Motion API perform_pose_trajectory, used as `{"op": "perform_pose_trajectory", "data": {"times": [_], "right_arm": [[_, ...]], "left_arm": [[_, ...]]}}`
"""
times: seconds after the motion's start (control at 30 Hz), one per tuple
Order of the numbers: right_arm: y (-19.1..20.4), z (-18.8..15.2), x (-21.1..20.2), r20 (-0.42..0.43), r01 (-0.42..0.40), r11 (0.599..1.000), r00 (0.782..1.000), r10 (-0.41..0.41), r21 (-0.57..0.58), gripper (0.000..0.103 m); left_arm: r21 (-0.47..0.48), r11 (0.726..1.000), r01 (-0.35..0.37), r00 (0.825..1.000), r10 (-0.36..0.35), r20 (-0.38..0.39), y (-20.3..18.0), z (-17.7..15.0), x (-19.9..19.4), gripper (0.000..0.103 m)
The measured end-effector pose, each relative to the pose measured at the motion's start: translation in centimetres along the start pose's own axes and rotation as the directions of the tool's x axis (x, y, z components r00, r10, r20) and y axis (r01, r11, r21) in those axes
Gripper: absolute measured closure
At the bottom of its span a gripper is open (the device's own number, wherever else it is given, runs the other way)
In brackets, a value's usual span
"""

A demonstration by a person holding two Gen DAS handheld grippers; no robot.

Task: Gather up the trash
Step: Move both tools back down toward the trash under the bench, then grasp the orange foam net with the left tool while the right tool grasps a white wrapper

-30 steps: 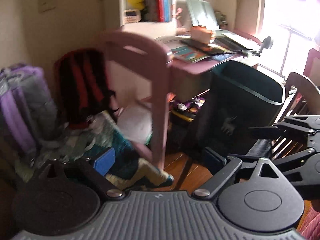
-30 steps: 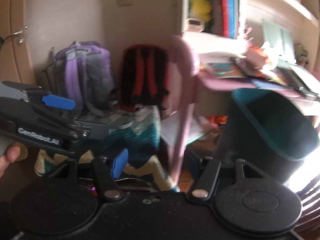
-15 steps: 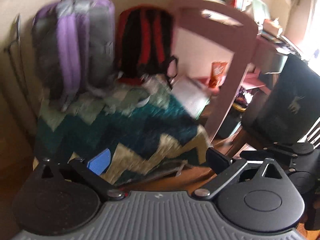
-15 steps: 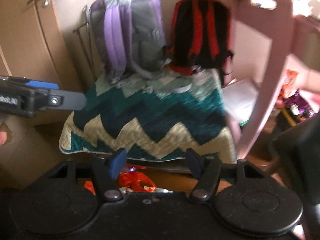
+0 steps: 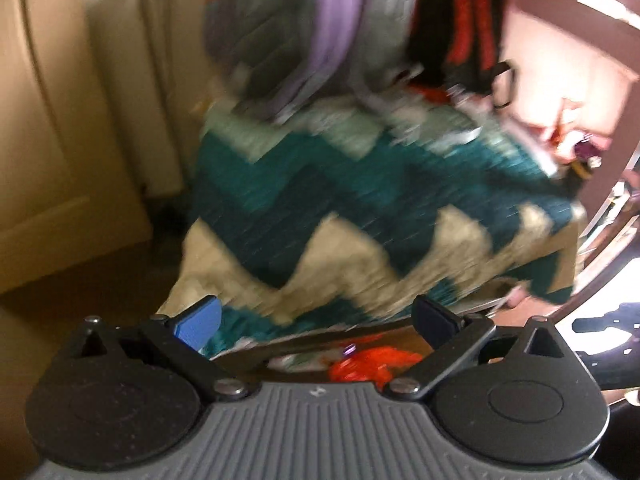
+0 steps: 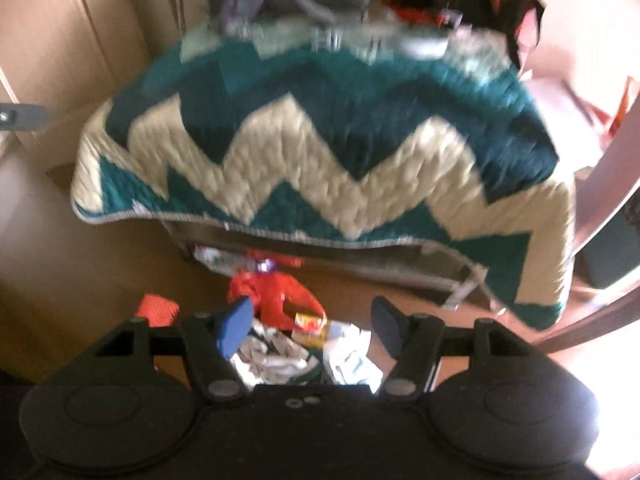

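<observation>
A: Both views are smeared by motion blur. What can be made out?

B: The left gripper (image 5: 316,316) has its jaws spread wide, having just been opening, with nothing between them. The right gripper (image 6: 310,326) is partly open and its pads press on nothing.

A: Where is the trash?

B: On the wooden floor (image 6: 100,264), in front of the low edge of the zigzag blanket (image 6: 320,152). In the right view a red wrapper (image 6: 276,292) lies just ahead of the blue fingertip (image 6: 234,324), and crumpled white paper (image 6: 280,356) sits in the gap between the jaws, below them on the floor. A small yellow packet (image 6: 308,322) lies among the paper; its print is unreadable. A second orange-red scrap (image 6: 156,308) lies to the left, partly hidden behind the gripper body.

A: And the left view?

B: Only the top of the red wrapper (image 5: 372,364) shows, cut off by the gripper body. Paler bits beside it are too blurred to identify.

A: The background?

B: A purple backpack (image 5: 332,32) and a black and red backpack (image 5: 456,20) stand on top of the blanket, both cropped at the frame top. What the blanket covers is hidden. A pink chair frame (image 5: 624,128) runs down the right edge. The other gripper's dark arm (image 5: 608,324) pokes in at the right, mostly washed out by glare.
</observation>
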State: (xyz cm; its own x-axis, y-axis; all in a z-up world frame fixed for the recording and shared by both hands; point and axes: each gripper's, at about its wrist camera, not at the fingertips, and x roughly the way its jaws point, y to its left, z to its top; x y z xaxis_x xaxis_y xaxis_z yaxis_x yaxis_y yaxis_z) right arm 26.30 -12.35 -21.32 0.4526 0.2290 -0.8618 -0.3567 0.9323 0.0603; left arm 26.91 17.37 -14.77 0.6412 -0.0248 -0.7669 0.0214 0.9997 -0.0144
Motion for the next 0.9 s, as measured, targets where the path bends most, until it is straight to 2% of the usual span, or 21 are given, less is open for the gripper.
{"op": "perform_pose_trajectory", "data": {"times": [0.23,0.43,0.53,0.63,0.9], "right_arm": [[0.5,-1.6,8.8,-0.147,0.029,0.998,0.988,-0.037,-0.054,0.038],[0.5,-3.4,16.7,-0.304,0.057,0.986,0.947,-0.103,-0.158,0.038],[0.5,-4.5,19.5,-0.349,0.057,0.979,0.929,-0.124,-0.198,0.038],[0.6,-6.0,22.3,-0.398,0.052,0.969,0.906,-0.147,-0.241,0.038],[-0.6,-9.1,27.7,-0.505,0.068,0.969,0.843,-0.183,-0.237,0.038]], "left_arm": [[0.035,0.998,-0.057,0.988,0.062,-0.139,4.9,-4.9,8.1,0.001],[0.045,0.996,-0.077,0.96,0.086,-0.267,7.5,-10.4,16.0,0.001],[0.029,0.997,-0.073,0.936,0.078,-0.342,8.7,-13.5,19.8,0.001],[0.012,0.997,-0.078,0.902,0.076,-0.425,9.5,-16.5,23.4,0.001],[-0.055,0.994,-0.09,0.823,0.044,-0.567,10.6,-22.4,30.5,0.001]]}}
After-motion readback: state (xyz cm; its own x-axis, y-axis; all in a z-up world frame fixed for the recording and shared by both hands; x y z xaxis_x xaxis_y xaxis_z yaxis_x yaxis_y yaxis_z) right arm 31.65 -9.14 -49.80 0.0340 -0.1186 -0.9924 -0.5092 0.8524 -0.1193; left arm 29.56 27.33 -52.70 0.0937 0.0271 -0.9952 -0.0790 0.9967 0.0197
